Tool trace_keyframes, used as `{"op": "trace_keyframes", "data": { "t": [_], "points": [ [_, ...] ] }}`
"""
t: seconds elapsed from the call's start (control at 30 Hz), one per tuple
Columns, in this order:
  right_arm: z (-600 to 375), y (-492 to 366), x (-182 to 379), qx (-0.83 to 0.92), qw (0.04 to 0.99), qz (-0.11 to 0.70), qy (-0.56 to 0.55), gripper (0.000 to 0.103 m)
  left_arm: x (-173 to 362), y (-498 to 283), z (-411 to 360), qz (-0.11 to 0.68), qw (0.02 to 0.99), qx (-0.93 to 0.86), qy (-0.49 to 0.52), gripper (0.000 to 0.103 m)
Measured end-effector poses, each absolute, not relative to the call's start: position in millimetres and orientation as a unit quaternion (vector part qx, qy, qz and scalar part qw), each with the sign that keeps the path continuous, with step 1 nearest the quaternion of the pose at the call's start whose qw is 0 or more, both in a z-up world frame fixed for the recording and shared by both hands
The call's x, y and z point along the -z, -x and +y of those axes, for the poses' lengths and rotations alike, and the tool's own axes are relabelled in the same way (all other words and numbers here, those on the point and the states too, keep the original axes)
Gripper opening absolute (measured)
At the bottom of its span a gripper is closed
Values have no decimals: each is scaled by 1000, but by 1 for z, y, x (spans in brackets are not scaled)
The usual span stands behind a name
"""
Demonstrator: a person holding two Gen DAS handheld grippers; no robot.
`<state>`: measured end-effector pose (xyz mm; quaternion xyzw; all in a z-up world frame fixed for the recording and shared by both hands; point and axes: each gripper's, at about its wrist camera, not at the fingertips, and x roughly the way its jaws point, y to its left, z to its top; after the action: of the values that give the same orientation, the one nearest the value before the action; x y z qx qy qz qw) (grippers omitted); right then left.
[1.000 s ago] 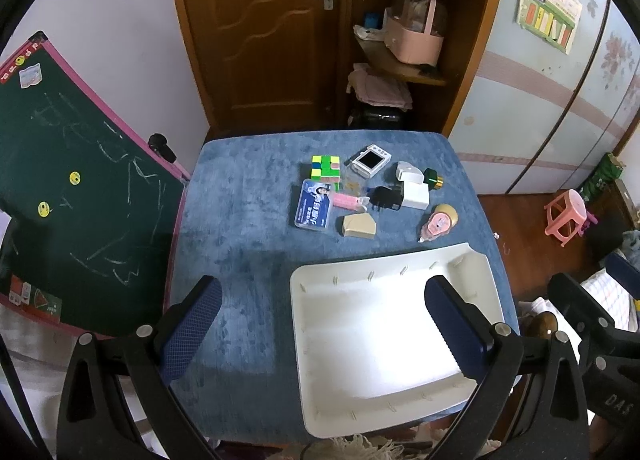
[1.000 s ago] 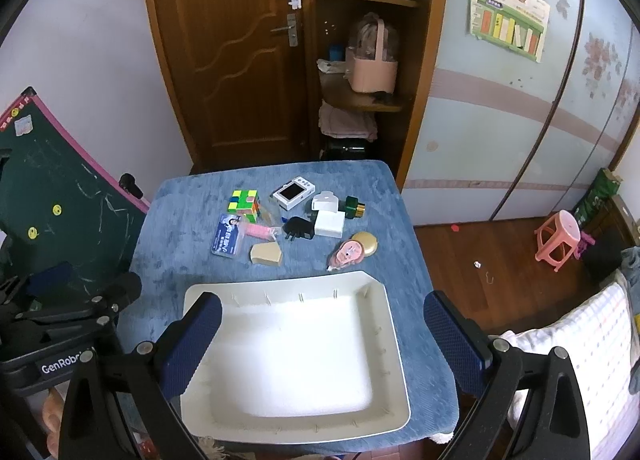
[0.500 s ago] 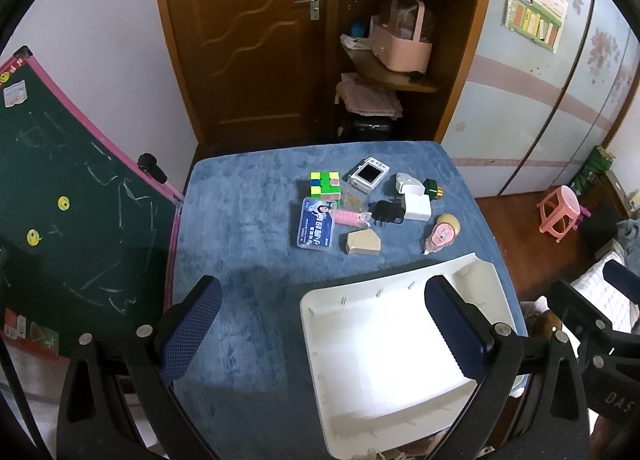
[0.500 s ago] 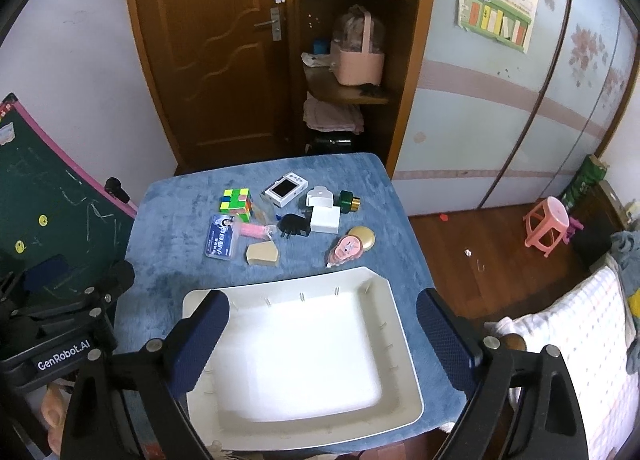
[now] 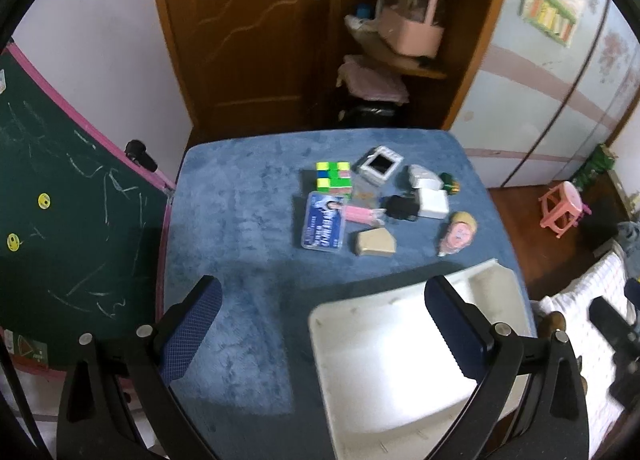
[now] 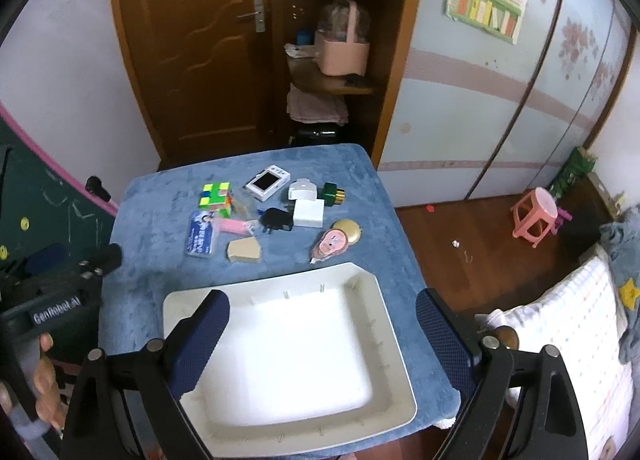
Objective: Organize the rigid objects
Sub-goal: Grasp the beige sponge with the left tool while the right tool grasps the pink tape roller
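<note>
White lettering reading "GenRobot.AI" — slightly blurred — runs along the black body of the left gripper [image 6: 60, 302], seen at the left edge of the right wrist view, just left of the white tray [image 6: 288, 340]. Beyond the tray's far rim, a blue card case [image 6: 201, 235] carries white printed characters and a small portrait, too small to read. Far past the tray, a green and yellow wall chart [image 6: 486, 8] on the pale cupboard door bears rows of print — none of it legible.
</note>
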<state>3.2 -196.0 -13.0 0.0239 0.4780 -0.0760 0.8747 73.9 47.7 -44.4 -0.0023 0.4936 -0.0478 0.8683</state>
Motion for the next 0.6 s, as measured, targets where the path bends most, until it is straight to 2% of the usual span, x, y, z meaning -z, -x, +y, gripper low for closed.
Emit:
{"op": "trace_keyframes", "data": {
  "t": [0.3, 0.47, 0.53, 0.6],
  "points": [
    [-260, -86, 64, 44, 833, 540, -110, 87, 85, -128, 31, 559, 828, 28, -3, 101],
    [-292, -143, 119, 40, 784, 595, -174, 87, 116, -155, -3, 593, 804, 47, -20, 101],
    [-301, -165, 151, 38, 756, 622, -200, 78, 133, -168, -15, 613, 788, 61, -18, 101],
    [-304, -179, 176, 41, 732, 644, -216, 74, 152, -179, -28, 631, 772, 74, -20, 99]
  ]
}}
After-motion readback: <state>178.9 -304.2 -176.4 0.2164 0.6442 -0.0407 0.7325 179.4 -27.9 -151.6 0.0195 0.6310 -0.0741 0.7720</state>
